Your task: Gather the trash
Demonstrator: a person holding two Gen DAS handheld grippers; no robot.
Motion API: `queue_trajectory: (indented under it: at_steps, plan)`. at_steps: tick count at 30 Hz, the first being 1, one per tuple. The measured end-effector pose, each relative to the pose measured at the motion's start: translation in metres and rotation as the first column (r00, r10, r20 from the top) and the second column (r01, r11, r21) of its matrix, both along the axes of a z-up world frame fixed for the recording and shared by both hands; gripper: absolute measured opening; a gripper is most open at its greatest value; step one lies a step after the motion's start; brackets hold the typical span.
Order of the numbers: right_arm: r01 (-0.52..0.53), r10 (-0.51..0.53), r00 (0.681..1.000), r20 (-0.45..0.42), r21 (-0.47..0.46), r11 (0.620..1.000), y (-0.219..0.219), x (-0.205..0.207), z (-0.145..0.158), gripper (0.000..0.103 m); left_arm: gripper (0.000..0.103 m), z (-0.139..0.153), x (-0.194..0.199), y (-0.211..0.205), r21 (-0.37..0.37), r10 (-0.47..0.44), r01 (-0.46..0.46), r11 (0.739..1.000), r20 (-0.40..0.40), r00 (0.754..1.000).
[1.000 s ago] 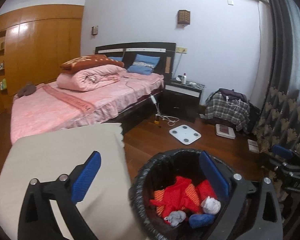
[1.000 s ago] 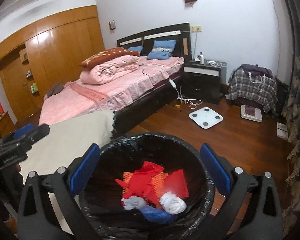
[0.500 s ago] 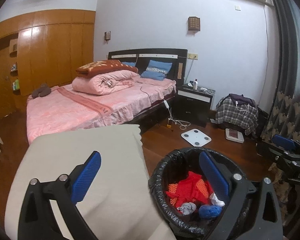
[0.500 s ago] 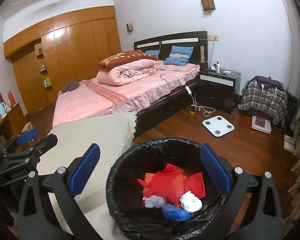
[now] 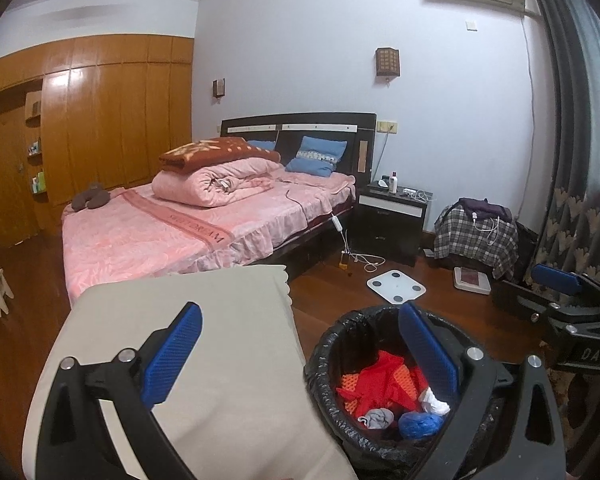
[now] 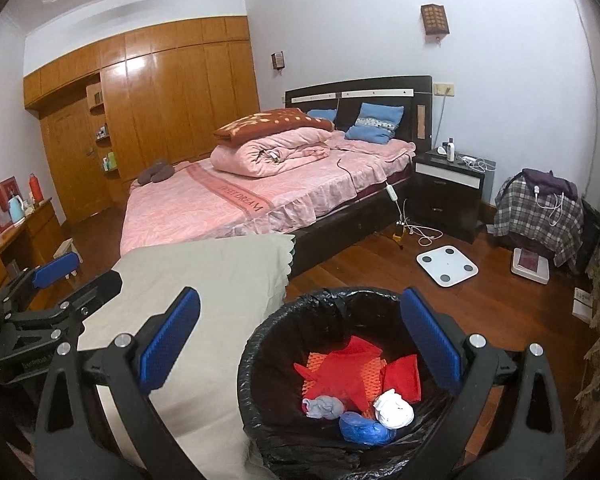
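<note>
A black-lined trash bin (image 5: pixel 328 356) (image 6: pixel 268 344) stands on the wood floor beside a table with a beige cloth (image 5: pixel 220 340) (image 6: pixel 204 276). In the bin lie red wrappers (image 5: pixel 380 380) (image 6: pixel 344 368), a white wad (image 6: pixel 394 408), a grey wad (image 6: pixel 324 406) and a blue wad (image 6: pixel 364 432). My left gripper (image 5: pixel 300 352) is open and empty, held high over the cloth's edge and the bin; it also shows in the right wrist view (image 6: pixel 56 268). My right gripper (image 6: pixel 300 344) is open and empty above the bin; it also shows in the left wrist view (image 5: pixel 556 280).
A bed with pink bedding (image 6: pixel 260 196) fills the middle of the room. A black nightstand (image 6: pixel 448 184), a white floor scale (image 6: pixel 446 266), a chair with a plaid cloth (image 6: pixel 540 212) and curtains (image 5: pixel 572 200) are to the right. Wooden wardrobes (image 6: pixel 160 108) line the left wall.
Both grippers have risen and pulled back from the bin, so the bin looks smaller and more of the room shows. Both stay open and empty.
</note>
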State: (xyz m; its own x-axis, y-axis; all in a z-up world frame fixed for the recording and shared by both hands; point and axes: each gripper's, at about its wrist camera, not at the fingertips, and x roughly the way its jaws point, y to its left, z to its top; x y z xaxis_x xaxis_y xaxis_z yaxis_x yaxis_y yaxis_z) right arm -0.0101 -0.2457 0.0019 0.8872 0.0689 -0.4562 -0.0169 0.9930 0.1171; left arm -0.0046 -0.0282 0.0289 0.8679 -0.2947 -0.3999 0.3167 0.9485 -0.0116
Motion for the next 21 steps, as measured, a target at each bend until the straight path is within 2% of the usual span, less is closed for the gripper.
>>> queue_trajectory:
  at_steps: [21]
  plan:
    - [0.001,-0.001,1.000,0.001,-0.001,1.000,0.0026,-0.0024,0.0020,0.097,0.097,0.0024,-0.0049,0.0008,0.000,0.001,-0.001,1.000,0.013,1.000]
